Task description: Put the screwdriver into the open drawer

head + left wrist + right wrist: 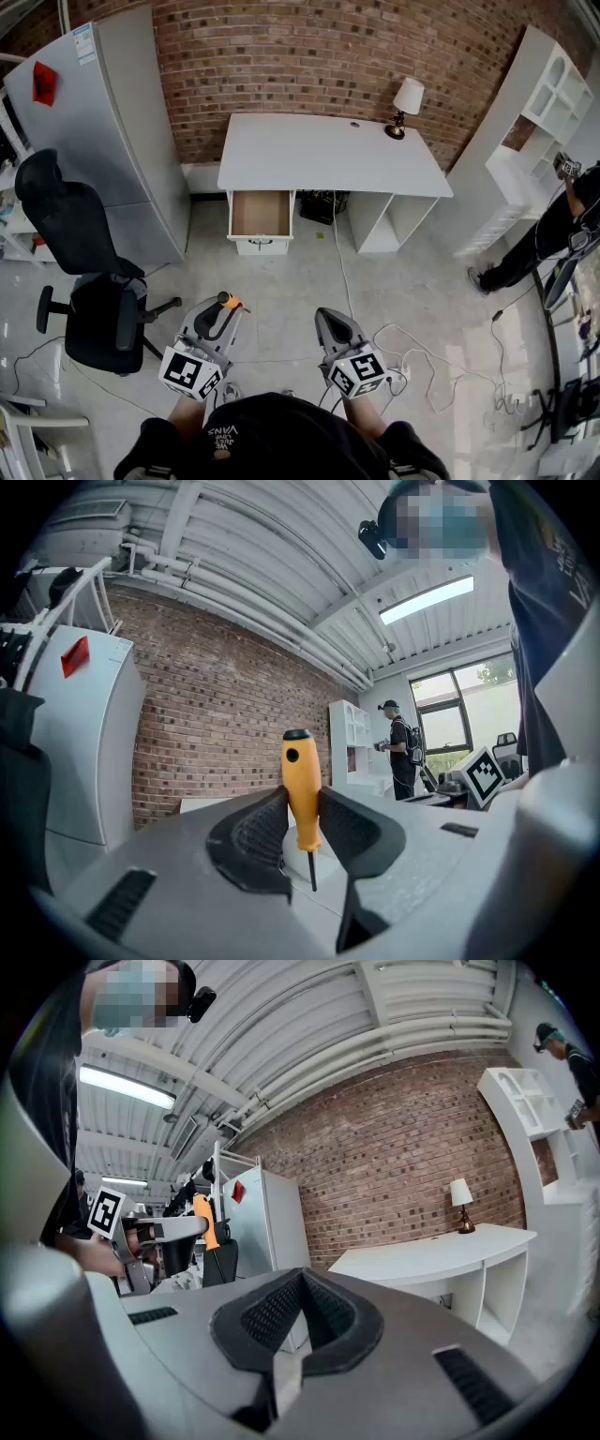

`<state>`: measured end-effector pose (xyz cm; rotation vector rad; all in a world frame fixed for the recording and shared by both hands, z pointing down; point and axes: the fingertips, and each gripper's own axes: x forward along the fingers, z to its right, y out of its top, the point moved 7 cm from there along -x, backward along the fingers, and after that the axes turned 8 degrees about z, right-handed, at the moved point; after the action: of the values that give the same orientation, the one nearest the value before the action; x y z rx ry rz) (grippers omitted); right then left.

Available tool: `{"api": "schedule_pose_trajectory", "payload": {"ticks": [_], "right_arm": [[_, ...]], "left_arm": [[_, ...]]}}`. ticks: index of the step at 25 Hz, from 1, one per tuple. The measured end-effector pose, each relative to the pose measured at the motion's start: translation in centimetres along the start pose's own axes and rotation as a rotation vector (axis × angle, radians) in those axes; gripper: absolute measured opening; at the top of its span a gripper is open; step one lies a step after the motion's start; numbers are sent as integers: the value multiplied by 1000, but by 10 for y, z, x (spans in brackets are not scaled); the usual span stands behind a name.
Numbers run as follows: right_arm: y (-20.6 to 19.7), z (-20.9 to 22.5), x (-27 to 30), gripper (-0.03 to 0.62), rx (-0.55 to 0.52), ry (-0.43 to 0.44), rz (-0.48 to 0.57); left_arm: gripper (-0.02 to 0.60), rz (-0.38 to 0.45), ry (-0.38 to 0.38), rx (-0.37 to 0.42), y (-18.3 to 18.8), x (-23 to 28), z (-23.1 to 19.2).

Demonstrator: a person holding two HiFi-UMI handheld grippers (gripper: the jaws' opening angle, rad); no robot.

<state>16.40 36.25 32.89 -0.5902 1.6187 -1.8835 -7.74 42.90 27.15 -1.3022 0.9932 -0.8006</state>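
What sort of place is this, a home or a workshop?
Likely a test room dressed as a home office: a desk with a lamp against a brick wall, a fridge, cables across the floor.

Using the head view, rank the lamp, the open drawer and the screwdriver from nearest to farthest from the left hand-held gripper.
1. The screwdriver: clamped between the left hand-held gripper's jaws.
2. The open drawer: ahead, under the desk's left end.
3. The lamp: farthest, on the desk's back right corner.
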Motion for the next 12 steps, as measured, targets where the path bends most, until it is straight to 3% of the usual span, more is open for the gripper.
{"api": "schedule_pose_trajectory", "payload": {"ticks": [12], "right_arm": [[0,30,-21,-9,-2,72,18]], "left_arm": [[100,-30,70,-19,-23,7,47]]}}
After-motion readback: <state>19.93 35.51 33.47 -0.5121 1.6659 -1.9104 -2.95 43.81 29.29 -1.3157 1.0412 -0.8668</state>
